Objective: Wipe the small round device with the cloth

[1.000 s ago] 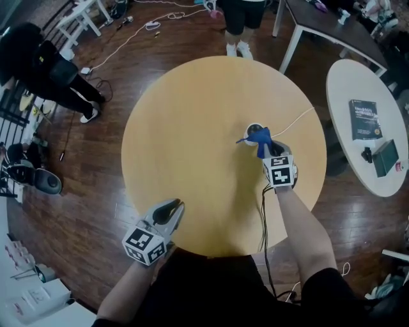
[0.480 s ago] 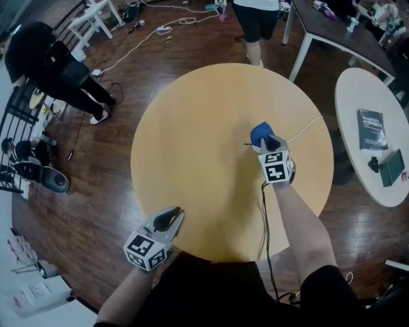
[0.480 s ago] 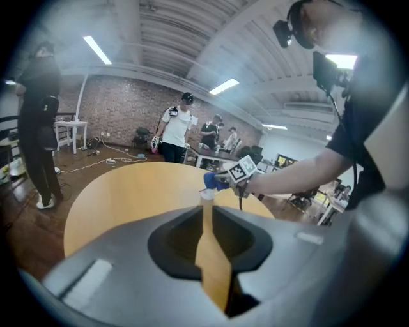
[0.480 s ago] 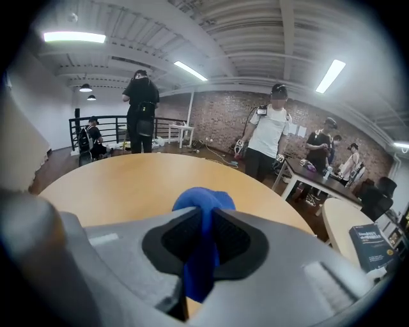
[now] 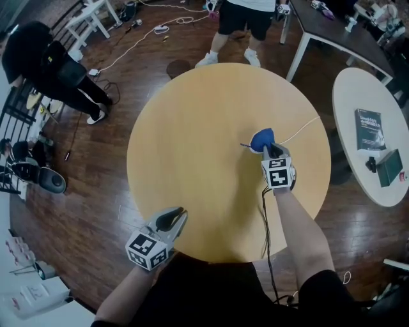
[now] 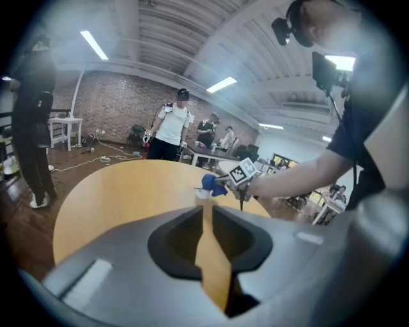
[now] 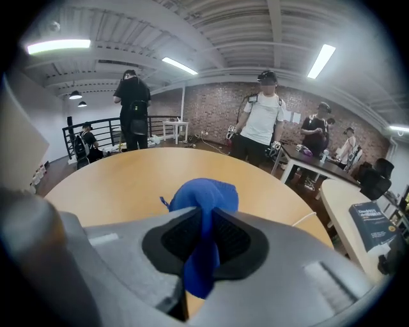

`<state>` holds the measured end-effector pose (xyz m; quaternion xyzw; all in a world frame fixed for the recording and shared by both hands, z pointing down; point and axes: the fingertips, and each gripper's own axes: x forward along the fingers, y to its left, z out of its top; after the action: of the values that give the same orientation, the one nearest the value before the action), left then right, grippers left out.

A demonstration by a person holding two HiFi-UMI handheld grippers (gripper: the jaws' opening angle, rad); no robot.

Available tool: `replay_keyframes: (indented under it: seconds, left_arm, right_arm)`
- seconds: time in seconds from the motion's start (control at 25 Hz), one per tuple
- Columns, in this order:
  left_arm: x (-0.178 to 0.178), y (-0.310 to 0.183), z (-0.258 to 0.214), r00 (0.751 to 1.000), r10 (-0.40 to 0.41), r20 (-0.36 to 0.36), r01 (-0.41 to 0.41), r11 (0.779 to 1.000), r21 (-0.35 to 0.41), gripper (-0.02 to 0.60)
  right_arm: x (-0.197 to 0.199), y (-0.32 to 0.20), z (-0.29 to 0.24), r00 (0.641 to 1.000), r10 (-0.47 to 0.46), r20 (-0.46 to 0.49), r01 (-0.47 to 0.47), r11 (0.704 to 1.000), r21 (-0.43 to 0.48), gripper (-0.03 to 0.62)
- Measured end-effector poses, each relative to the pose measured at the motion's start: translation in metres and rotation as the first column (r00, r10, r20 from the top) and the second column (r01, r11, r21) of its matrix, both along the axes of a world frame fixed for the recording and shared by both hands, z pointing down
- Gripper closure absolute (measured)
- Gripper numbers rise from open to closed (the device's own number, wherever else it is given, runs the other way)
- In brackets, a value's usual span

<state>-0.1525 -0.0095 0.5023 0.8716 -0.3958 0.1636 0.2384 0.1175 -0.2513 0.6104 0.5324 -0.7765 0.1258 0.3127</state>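
Small round device (image 6: 200,192) is sitting on the round light-wood table (image 5: 192,128), right of the middle, and is showing only as a low white sliver in the left gripper view. From the head view it is lying completely under the cloth, so its top and outline cannot be made out. A thin white cable (image 5: 300,128) is running from that spot across the wood to the table's right edge.

The blue cloth (image 5: 262,138) is bunching into a rounded lump over the device, with a short dark thread sticking out on its left side. The right claw (image 5: 272,152) is pinching this cloth: in the right gripper view a fold of blue fabric is passing between the two jaws and hanging down behind them, and the jaws are pressing on it from both sides. The claw is angling down at the table, its marker cube (image 5: 278,173) facing up.

The left claw (image 5: 179,214) is hanging at the near edge of the table, well apart from the cloth. Its jaws are standing a narrow slit apart, with only bare tabletop showing through and nothing held.

Beyond the table, a person in a white shirt (image 5: 239,16) is standing on the dark wood floor (image 5: 96,191), and a book (image 5: 369,122) is lying on a white side table (image 5: 348,83) to the right.
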Motion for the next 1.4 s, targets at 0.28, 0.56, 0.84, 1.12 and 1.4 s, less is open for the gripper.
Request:
replay_keyframes:
  seconds: [0.28,0.56,0.84,1.12,1.4]
  left_arm:
    - [0.001,0.000,0.002,1.000,0.019,0.016,-0.019,1.000,-0.008,0.529]
    - [0.005,-0.003,0.004,1.000,0.025,0.003,-0.025,1.000,-0.006,0.529]
    - [0.003,0.002,0.007,1.000,0.005,-0.009,-0.005,1.000,-0.008,0.531]
    - [-0.007,0.010,0.014,0.999,-0.045,-0.016,0.045,0.998,-0.032,0.530]
    - [-0.013,0.016,0.019,0.998,-0.064,-0.025,0.062,0.996,-0.058,0.530]
  right_arm:
    - [0.002,0.040,0.068,0.998,-0.056,0.017,0.059,0.973,-0.221,0.546]
    - [0.017,0.033,0.035,0.999,0.036,0.032,-0.034,0.997,-0.062,0.546]
    - [0.014,-0.007,-0.032,1.000,-0.002,-0.016,0.004,0.988,0.155,0.546]
    - [-0.019,-0.020,-0.025,0.989,-0.109,-0.098,0.117,0.990,0.074,0.546]
    - [-0.033,-0.017,-0.028,0.978,-0.153,-0.138,0.165,0.983,0.078,0.546]
